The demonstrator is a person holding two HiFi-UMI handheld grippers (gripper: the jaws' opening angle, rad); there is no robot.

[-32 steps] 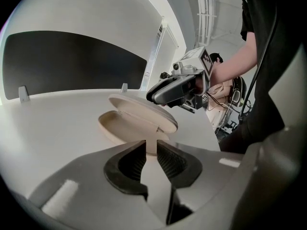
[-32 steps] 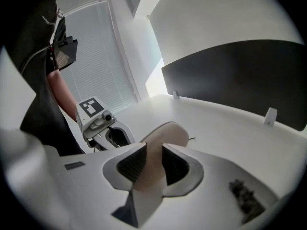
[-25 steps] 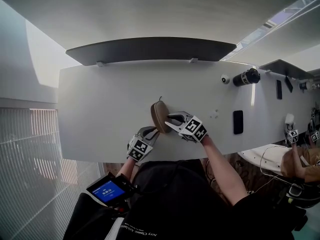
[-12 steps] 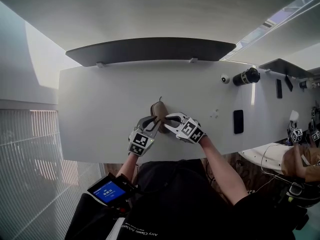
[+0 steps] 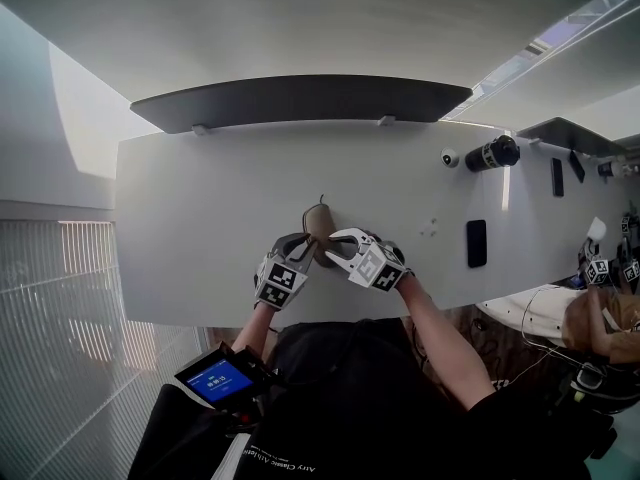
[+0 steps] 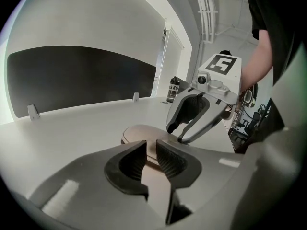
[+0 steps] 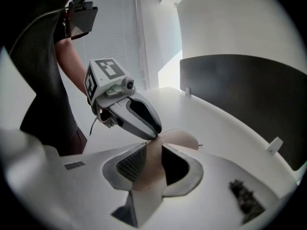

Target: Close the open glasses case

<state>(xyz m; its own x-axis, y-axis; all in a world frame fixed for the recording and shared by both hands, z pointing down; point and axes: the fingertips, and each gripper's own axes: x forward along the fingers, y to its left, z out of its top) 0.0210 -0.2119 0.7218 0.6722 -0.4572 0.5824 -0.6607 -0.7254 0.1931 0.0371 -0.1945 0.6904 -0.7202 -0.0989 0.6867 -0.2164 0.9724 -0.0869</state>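
The glasses case (image 5: 318, 225) lies on the table (image 5: 200, 198) just ahead, between both grippers – my right gripper (image 5: 338, 248) clamps its near edge, my left gripper (image 5: 303, 250) closing around that edge, not yet pinching.

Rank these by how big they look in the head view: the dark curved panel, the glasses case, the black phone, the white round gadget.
1. dark curved panel, by far the largest.
2-3. glasses case and black phone: they look alike, and the case is partly covered, so unranked.
4. white round gadget, smallest.
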